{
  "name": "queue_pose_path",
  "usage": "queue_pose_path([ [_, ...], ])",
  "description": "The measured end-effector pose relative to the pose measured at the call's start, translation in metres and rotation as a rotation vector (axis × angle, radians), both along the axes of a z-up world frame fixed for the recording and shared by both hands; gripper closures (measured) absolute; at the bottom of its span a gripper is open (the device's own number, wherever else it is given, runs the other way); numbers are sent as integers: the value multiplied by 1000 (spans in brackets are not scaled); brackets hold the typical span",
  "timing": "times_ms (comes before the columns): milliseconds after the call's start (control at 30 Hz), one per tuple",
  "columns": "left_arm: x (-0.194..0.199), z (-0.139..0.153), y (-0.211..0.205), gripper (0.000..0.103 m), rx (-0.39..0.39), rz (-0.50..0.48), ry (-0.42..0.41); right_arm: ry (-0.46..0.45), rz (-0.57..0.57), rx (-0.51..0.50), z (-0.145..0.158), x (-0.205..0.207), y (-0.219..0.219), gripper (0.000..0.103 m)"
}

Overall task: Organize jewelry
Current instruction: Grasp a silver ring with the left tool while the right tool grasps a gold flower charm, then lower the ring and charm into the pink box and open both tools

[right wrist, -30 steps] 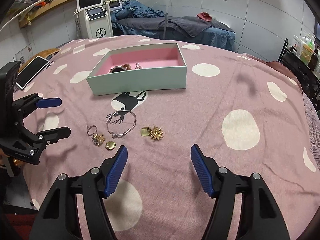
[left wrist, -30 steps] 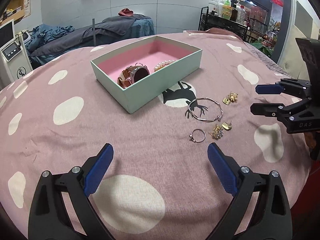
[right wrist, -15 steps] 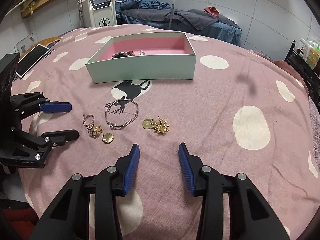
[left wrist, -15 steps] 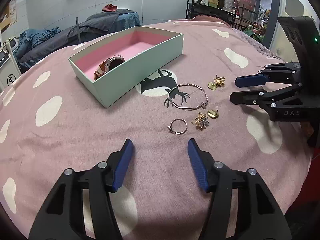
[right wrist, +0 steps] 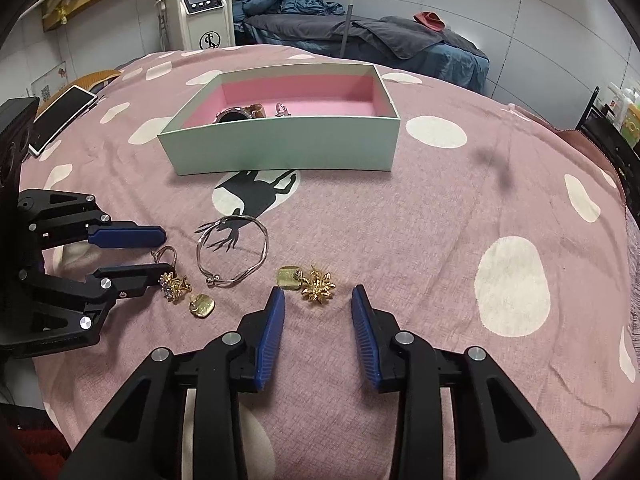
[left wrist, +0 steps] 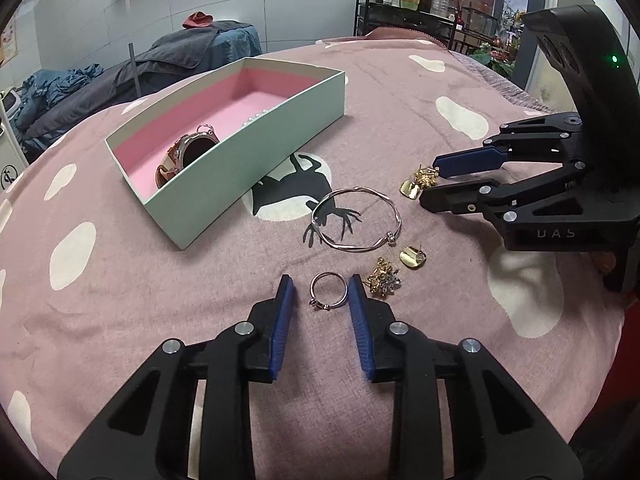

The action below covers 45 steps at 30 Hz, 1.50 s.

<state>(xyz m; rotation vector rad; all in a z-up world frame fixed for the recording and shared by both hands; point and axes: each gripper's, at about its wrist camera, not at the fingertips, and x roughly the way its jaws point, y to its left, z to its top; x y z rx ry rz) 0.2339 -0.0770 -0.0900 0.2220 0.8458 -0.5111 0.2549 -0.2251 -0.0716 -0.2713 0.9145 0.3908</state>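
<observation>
The left hand-held gripper (left wrist: 320, 296), jaws spread, brackets the silver ring (left wrist: 328, 291) on the spotted cloth (left wrist: 120, 300), while the right hand-held gripper (right wrist: 318, 306), also spread, nears the gold flower earring (right wrist: 319, 288); next, pinching likely follows

watch (left wrist: 188, 152) in box (left wrist: 256, 148); bangle (left wrist: 356, 218) before box; ring (left wrist: 328, 290) nearer, earrings (left wrist: 386, 278) right of ring.

Shiny metal bangle (left wrist: 356, 219), matt cloth (left wrist: 160, 300)
</observation>
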Motion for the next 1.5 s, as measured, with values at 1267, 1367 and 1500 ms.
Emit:
queue_pose_path([
  [1267,17,49,38,83,-143,72,-68,-66,24,189,54,2,9,86],
  [1367,36,59,40,83,-144,88,-82,-70,25,198,61,16,19,86],
  [1500,70,71,46,83,-164,125,-79,-88,18,196,69,37,29,86],
])
